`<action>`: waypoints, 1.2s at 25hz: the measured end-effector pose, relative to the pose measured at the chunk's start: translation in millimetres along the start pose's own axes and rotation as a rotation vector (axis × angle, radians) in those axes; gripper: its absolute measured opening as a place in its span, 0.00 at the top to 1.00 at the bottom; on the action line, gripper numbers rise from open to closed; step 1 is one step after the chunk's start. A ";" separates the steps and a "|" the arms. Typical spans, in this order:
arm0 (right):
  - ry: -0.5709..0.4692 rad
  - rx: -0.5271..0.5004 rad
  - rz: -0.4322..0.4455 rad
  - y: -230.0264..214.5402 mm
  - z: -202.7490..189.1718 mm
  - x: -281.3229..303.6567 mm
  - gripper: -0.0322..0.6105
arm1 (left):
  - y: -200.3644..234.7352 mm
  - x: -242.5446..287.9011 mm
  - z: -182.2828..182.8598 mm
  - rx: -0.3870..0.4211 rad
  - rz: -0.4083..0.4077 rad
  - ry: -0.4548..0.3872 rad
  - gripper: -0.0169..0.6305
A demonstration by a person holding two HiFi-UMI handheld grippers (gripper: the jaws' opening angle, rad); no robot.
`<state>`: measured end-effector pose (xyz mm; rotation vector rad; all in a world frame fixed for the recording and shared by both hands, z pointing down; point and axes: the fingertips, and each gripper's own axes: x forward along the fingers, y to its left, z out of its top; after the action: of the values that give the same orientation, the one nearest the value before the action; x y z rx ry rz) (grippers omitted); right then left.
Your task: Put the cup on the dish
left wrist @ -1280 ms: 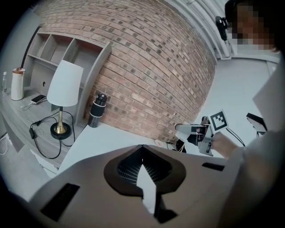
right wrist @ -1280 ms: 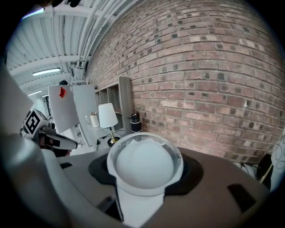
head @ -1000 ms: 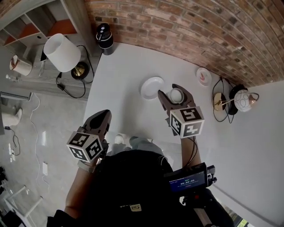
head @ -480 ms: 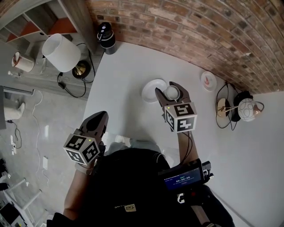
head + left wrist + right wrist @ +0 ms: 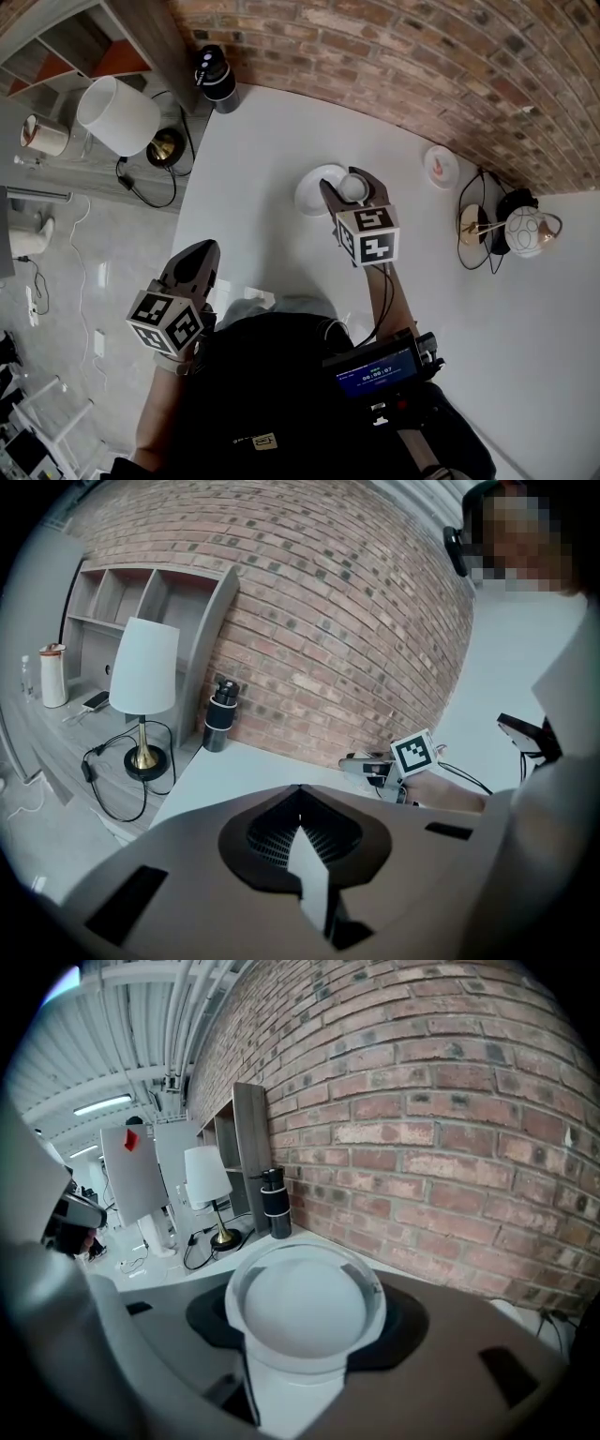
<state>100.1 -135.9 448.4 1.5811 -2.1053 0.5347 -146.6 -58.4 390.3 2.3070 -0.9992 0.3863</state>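
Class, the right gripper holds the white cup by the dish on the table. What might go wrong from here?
1. In the head view the cup appears over the right side of the dish, not its middle. Set down there, it might catch the rim and tip.
2. The right gripper hides much of the dish from above, so the placement is hard to judge, and an early release may drop the cup.

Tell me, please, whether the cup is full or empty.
Empty: the right gripper view looks into the cup and shows only its bare white inside.
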 end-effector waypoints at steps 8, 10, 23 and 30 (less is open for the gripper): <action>0.028 0.014 0.000 -7.3 -19.5 27.3 0.55 | 2.0 3.0 -2.7 -0.001 0.022 0.025 0.97; 0.032 0.016 0.003 -7.9 -24.2 33.6 0.55 | 2.2 3.9 -3.1 -0.001 0.026 0.030 0.97; 0.065 -0.012 0.037 -8.8 -56.8 74.6 0.55 | 11.9 3.5 -7.6 -0.024 0.092 0.054 0.97; 0.085 -0.026 0.051 -8.4 -75.2 90.9 0.55 | 16.5 1.8 -9.2 -0.037 0.126 0.063 0.97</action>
<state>95.5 -168.0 562.1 1.4676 -2.0857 0.5796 -157.8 -62.7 405.1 2.1919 -1.1144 0.4849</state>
